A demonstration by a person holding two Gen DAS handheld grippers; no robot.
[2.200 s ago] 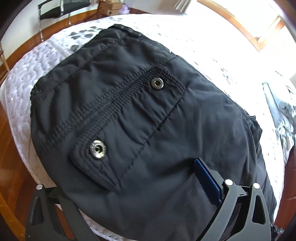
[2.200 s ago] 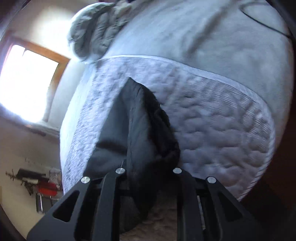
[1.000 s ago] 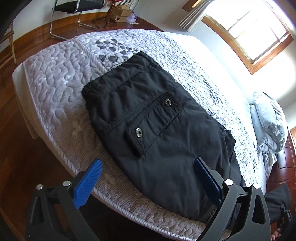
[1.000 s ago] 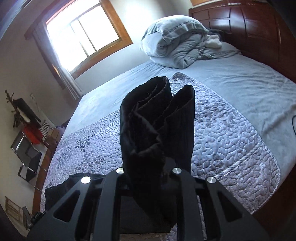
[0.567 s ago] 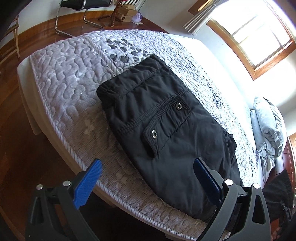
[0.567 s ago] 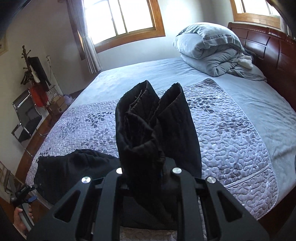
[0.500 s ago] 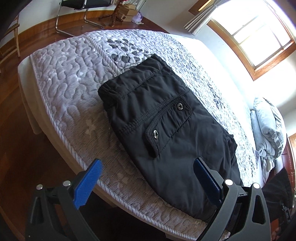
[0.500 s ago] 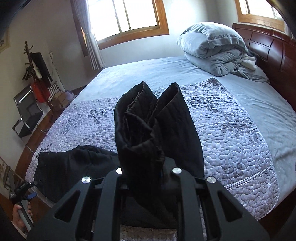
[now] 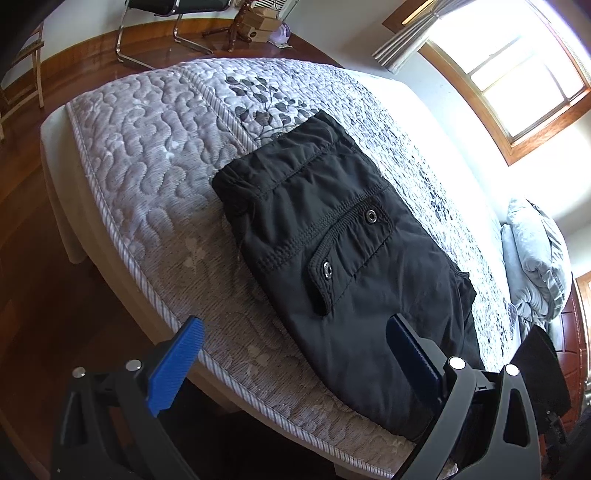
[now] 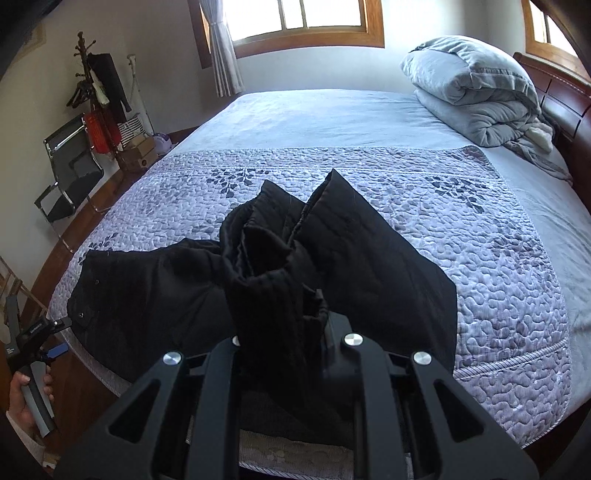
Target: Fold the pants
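Observation:
Black pants (image 9: 332, 240) lie on the quilted bed (image 9: 147, 147), waistband toward the foot corner, a snap pocket flap facing up. My left gripper (image 9: 291, 354) is open and empty, held off the bed's edge, near the seat of the pants. My right gripper (image 10: 291, 332) is shut on the bunched leg ends of the pants (image 10: 280, 258) and holds them lifted above the bed. In the right wrist view the waist part (image 10: 147, 288) lies flat at the left, and the left gripper (image 10: 33, 332) shows in a hand at the far left.
A folded grey duvet (image 10: 476, 88) lies at the headboard end. A chair (image 10: 66, 166) and a coat stand (image 10: 96, 92) stand beside the bed on the wooden floor (image 9: 33, 258). The window (image 10: 295, 18) is behind the bed.
My left gripper let go of the pants and pulled back off the bed edge. My right gripper lifted the leg ends and swung them up over the bed toward the waist.

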